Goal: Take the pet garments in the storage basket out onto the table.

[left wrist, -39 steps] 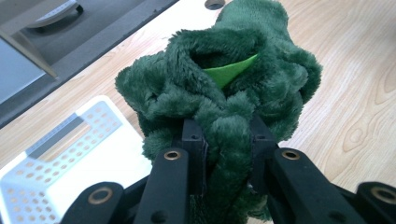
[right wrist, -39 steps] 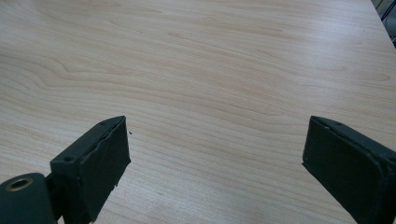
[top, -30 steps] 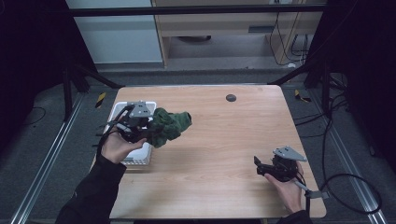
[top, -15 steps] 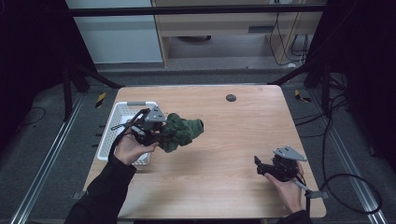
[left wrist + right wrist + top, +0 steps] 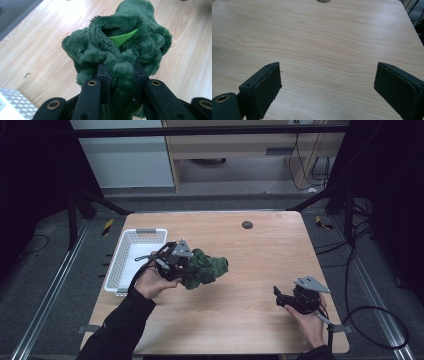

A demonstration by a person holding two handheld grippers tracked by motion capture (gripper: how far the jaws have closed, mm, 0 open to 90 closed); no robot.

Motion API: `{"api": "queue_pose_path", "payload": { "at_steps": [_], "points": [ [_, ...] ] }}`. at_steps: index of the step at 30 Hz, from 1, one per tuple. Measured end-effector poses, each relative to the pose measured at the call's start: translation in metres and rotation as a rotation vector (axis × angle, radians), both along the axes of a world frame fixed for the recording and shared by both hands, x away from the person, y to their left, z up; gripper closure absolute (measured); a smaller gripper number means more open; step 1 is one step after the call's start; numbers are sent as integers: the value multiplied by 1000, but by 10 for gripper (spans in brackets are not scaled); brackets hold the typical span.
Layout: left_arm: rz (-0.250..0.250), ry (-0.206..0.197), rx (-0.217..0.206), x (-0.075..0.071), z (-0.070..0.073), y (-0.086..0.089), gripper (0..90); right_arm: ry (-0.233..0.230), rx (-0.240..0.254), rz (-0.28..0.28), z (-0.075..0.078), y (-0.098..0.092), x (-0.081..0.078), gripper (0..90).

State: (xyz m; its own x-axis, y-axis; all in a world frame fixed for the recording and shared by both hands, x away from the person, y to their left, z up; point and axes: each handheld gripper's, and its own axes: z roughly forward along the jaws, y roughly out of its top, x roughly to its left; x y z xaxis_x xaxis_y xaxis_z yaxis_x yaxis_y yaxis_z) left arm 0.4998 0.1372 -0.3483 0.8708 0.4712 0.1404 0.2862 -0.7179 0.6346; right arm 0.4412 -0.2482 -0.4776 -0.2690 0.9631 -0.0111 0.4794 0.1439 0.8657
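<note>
The left gripper (image 5: 186, 265) pinches a green plush toy (image 5: 205, 267) just right of the white basket (image 5: 116, 270), its length pointing away from the jaws. The right gripper (image 5: 281, 299), jaws spread and empty, sits well apart, farther from the basket.

No legible text, labels, brands or numbers on any surface. The only sign-like markings are yellow-and-black hazard stripes on the floor: one patch (image 5: 108, 226) just off the far-left corner of the wooden table (image 5: 260, 250), another (image 5: 324, 223) off its far-right corner. Neither carries lettering.
</note>
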Motion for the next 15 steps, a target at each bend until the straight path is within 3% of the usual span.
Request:
{"api": "queue_pose_path", "payload": {
  "at_steps": [15],
  "points": [
    [-88, 52, 57, 0, -28, -27, 740, -17, -5, -17, 1, -1, 0, 73]
  ]
}}
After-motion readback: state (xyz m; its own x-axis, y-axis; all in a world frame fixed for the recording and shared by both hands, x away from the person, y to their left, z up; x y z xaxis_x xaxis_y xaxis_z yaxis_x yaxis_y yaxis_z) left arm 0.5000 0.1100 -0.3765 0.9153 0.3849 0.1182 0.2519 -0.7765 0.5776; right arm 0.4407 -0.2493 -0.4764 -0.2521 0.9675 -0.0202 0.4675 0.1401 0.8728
